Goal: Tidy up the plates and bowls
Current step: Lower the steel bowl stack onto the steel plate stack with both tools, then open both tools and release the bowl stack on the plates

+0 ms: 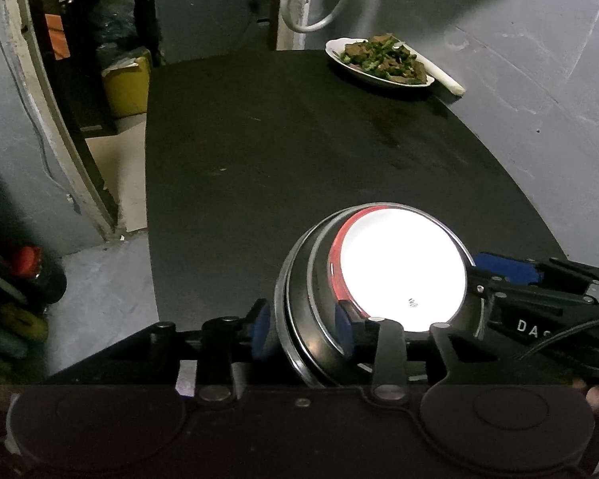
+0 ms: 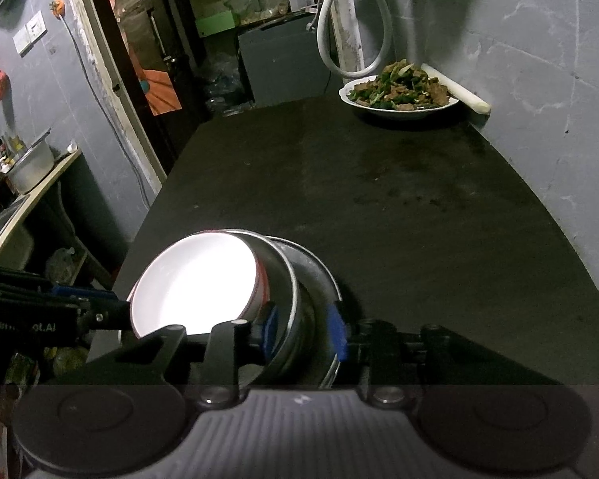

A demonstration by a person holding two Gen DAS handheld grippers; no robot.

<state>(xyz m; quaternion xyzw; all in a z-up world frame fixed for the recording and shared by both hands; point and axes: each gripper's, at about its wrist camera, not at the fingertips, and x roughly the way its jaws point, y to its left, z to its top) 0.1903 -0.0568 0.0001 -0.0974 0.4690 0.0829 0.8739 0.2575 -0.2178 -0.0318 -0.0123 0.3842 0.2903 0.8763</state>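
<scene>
In the left wrist view, a stack of metal bowls is seen at the near end of the black table. A white bowl with a red outside is nested in the top of the stack. The rims of the metal bowls are pinched between the two blue pads of the left gripper, one pad outside and one inside. The right gripper is seen at the right side of the stack, but its grip is hard to tell here. A plate of food is set at the far corner, by the grey wall.

In the right wrist view, the same metal bowls are clamped by the right gripper. The white bowl is seen at the left, very bright. The left gripper is seen touching its rim. The plate of food is well apart, at the far end of the table.
</scene>
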